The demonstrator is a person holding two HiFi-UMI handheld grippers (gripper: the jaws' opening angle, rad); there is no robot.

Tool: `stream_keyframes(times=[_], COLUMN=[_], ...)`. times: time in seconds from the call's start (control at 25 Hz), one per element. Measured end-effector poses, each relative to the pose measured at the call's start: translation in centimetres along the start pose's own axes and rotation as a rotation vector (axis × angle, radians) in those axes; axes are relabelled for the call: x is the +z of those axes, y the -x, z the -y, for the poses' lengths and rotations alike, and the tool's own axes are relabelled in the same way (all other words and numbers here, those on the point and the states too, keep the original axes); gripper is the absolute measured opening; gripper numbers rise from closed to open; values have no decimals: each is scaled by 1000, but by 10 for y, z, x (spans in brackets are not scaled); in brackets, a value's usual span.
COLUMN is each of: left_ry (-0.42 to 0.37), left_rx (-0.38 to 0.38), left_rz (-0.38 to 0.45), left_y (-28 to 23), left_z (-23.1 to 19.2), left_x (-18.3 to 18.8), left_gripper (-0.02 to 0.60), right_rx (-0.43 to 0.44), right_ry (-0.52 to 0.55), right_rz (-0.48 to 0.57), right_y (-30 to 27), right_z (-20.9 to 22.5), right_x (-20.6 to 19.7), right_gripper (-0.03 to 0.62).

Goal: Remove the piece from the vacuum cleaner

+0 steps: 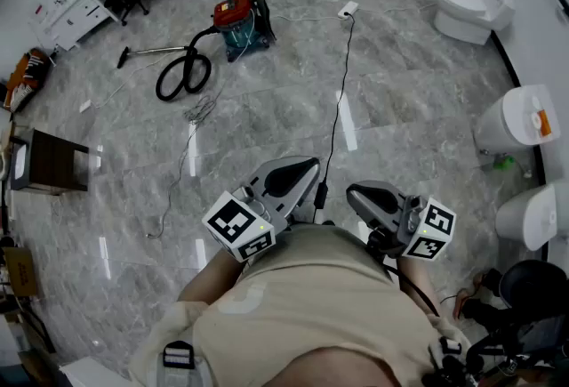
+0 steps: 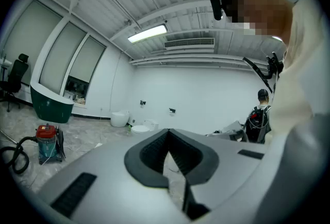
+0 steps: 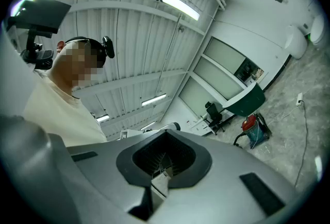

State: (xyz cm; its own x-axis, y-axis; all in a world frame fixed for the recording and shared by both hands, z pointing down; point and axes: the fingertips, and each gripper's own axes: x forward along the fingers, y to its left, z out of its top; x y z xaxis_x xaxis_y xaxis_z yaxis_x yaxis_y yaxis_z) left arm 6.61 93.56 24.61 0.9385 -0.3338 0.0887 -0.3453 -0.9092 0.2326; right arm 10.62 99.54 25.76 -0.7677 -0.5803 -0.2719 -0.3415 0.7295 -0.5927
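The floor (image 1: 267, 109) is polished grey stone-look tile, veined and glossy enough to mirror the ceiling lights as white streaks. The vacuum cleaner (image 1: 238, 20) has a shiny red plastic top over a teal body. Its hose (image 1: 182, 76) is black, ribbed and matt, and its wand (image 1: 156, 49) looks like bare pale metal. The toilets (image 1: 467, 7) are smooth, glossy white ceramic. The left tool (image 1: 289, 173) and right tool (image 1: 373, 197) have smooth matt grey plastic shells with black, finely ribbed, rubbery-looking pads (image 2: 153, 153). The person's shirt (image 1: 311, 305) is soft, matt beige cloth. The stool (image 1: 49, 161) looks like dark wood.
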Motion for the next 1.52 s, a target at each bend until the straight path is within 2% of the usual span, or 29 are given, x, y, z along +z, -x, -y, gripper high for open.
stream_keyframes(times=[0.4, 0.6, 0.68, 0.92, 1.12, 1.28, 1.52], left_ry=[-9, -87, -111, -94, -81, -93, -72], left_rx=[79, 191, 207, 186, 125, 80, 83], left_rz=[-7, -36, -40, -7, 6, 37, 76], left_y=[19, 40, 45, 53, 62, 69, 97], left_z=[-20, -34, -44, -92, -142, -184, -239], left_x=[-2, -10, -15, -2, 10, 34, 47], left_gripper=[3, 5, 5, 5, 5, 5, 5], right_rx=[17, 40, 44, 20, -57, -97, -115], right_ry=[-38, -80, -78, -17, 64, 107, 110], right_rz=[-43, -97, -133, -216, -260, -278, -298], right_y=[-22, -42, -52, -102, -151, -192, -249], right_z=[11, 17, 24, 42, 59, 72, 93], right_x=[-11, -18, -22, -29, -31, -30, -35], right_gripper=[3, 3, 3, 3, 3, 3, 3])
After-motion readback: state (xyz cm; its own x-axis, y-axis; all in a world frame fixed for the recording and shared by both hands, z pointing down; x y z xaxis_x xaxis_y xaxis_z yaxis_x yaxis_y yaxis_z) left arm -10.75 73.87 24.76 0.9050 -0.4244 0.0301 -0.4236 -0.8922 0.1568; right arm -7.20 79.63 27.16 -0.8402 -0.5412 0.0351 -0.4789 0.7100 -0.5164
